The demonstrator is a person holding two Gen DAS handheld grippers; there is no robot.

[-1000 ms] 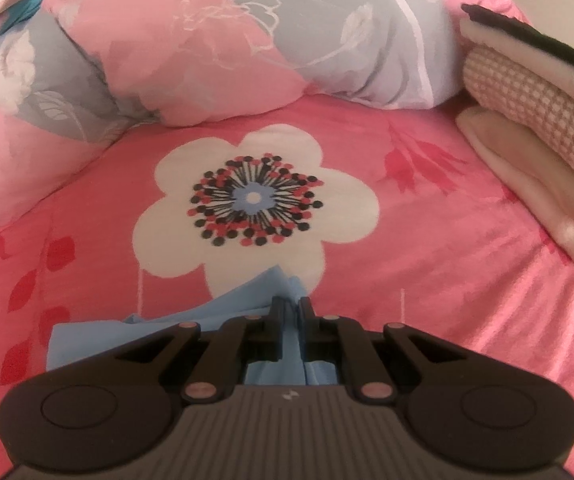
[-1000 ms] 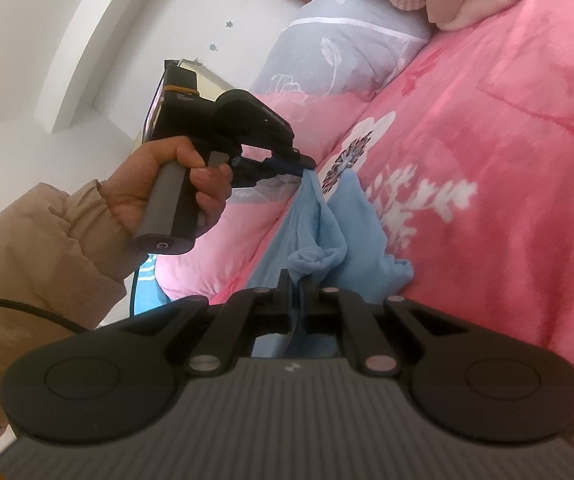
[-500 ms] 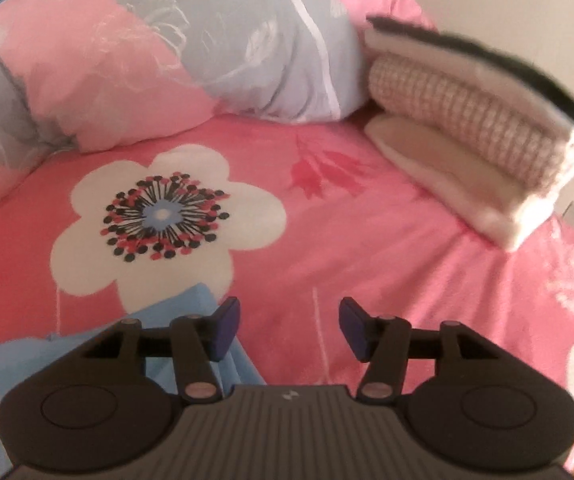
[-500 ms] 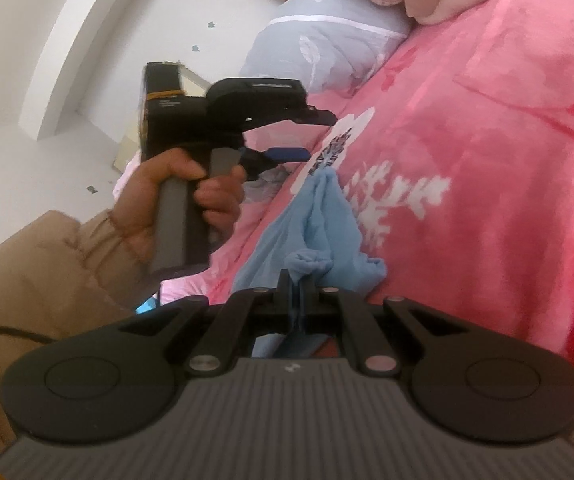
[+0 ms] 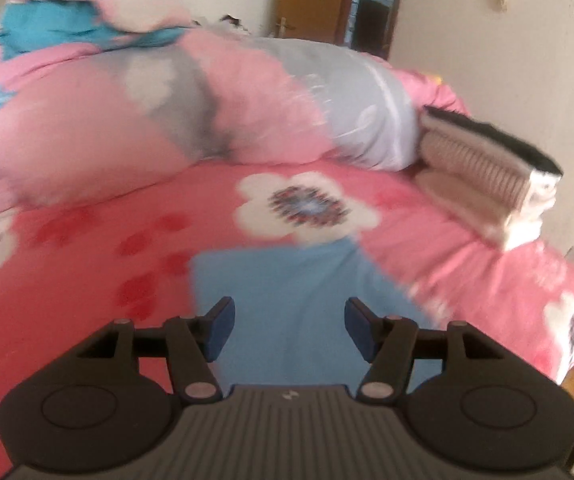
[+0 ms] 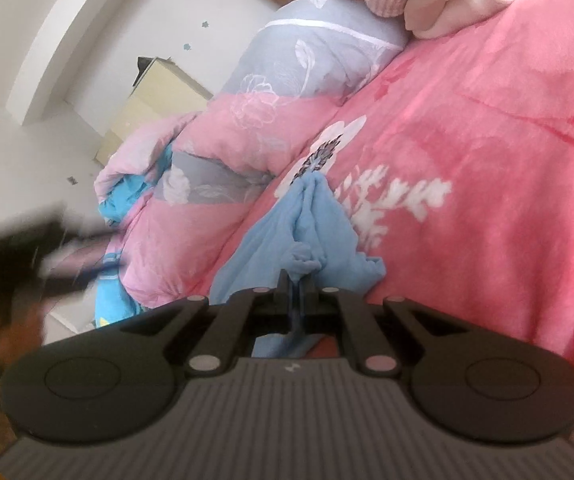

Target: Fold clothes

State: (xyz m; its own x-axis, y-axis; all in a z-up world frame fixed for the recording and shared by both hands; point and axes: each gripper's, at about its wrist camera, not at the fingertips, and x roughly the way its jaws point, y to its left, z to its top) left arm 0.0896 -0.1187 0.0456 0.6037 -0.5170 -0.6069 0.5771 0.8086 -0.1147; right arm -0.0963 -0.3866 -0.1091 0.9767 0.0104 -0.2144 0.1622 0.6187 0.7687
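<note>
Pink floral bedding [image 5: 467, 264] is carrying the blue garment [image 5: 295, 292]; the left gripper [image 5: 289, 330], just opening, is hovering empty, seemingly above it. Rightward, the right gripper [image 6: 298, 280] is pinching a bunched edge; regrasp a corner squarely.

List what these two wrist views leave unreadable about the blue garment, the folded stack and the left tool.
- Light blue garment: left wrist view, near edge hidden behind the open left tool; motion blur hides its type.
- Same garment: right wrist view, the part pinched in the right tool is covered by the fingers.
- Folded stack: blurred, items uncountable; right wrist view crops it.
- Left tool: right wrist view, a dark smear.
</note>
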